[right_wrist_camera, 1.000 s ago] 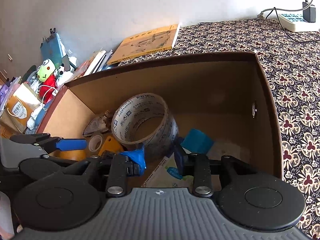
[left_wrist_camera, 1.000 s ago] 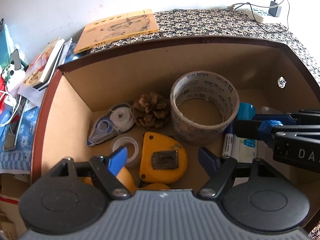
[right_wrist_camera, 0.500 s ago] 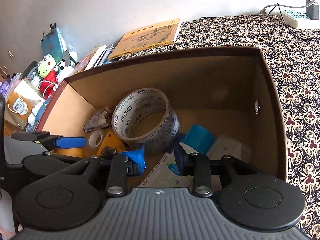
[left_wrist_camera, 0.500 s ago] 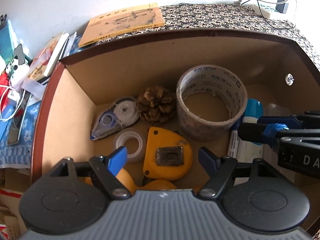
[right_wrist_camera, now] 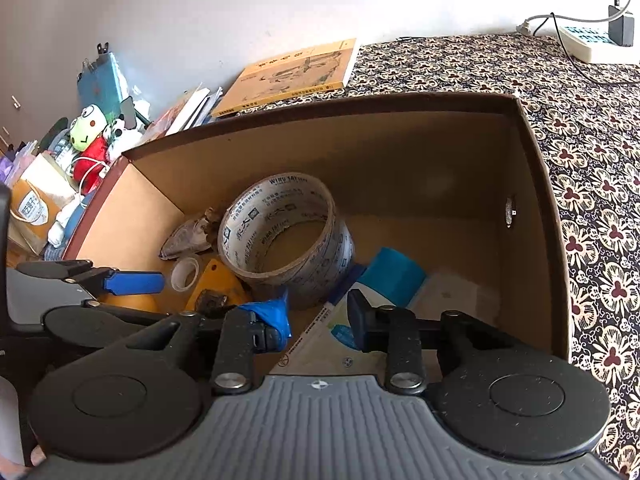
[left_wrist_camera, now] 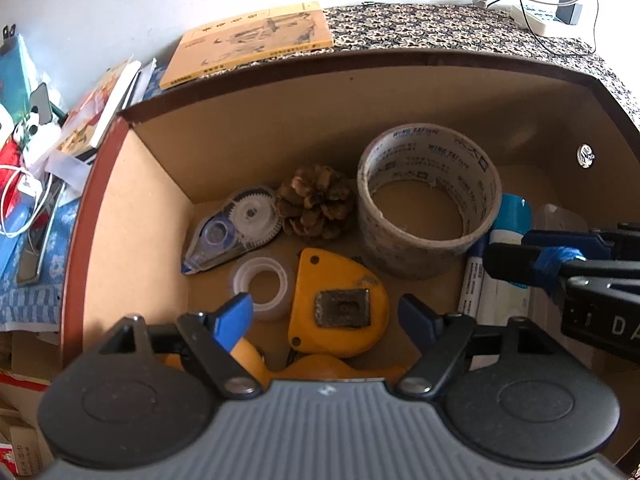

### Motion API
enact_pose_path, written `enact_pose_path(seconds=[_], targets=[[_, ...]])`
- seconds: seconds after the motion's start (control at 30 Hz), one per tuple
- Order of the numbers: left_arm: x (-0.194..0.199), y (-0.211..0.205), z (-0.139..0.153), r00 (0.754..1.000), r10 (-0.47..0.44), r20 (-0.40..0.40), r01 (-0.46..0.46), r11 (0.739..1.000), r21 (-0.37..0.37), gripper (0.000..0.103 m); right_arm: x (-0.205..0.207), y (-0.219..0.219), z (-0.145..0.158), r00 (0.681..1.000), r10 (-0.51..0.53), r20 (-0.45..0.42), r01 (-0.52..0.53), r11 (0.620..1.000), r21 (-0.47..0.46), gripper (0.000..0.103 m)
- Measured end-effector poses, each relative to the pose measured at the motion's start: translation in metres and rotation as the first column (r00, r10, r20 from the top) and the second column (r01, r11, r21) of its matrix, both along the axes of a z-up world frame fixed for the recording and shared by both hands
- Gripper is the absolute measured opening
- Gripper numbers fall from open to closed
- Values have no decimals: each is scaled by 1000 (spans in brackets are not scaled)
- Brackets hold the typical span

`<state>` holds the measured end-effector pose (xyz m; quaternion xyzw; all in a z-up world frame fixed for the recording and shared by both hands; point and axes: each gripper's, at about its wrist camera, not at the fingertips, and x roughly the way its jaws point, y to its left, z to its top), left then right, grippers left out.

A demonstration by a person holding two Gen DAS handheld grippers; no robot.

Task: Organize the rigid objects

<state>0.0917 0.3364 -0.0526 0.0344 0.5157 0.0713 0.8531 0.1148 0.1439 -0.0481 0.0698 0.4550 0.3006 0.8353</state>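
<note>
- While both tongs hang open and empty over the box [left_wrist_camera: 160, 208], every item lies inside it.
- Tape roll [left_wrist_camera: 430, 200], the biggest, leans against the marker [left_wrist_camera: 472, 276]; nudging it could shift that.
- Yellow tape measure [left_wrist_camera: 340, 308] sits between the left tongs [left_wrist_camera: 326, 312]; its smooth shell may slip.
- Right tongs [right_wrist_camera: 318, 314] hover near the blue-capped tube [right_wrist_camera: 390, 276]; crowding risks a collision.
- Pinecone [left_wrist_camera: 316, 200] could crumble.

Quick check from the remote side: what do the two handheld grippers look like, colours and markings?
Both match: grey ribbed body, two round black discs, black linkage arms with silver rivets, blue-tipped jaws. The left gripper has smooth blue pads. The right gripper has crinkled blue tape on one jaw; white lettering marks its side.
</note>
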Motion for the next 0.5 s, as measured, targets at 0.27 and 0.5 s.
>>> enact_pose_path(seconds=[0.27,0.5], targets=[[-7,-2,5,998,-7,67,6,1000,14,81,-3,2,0,1000,-3,12,4,1000,-11,14],[-1,-2,1,1000,-11,17,11,1000,2,81,-5,1,1,999,-28,34,28,1000,-13,15]])
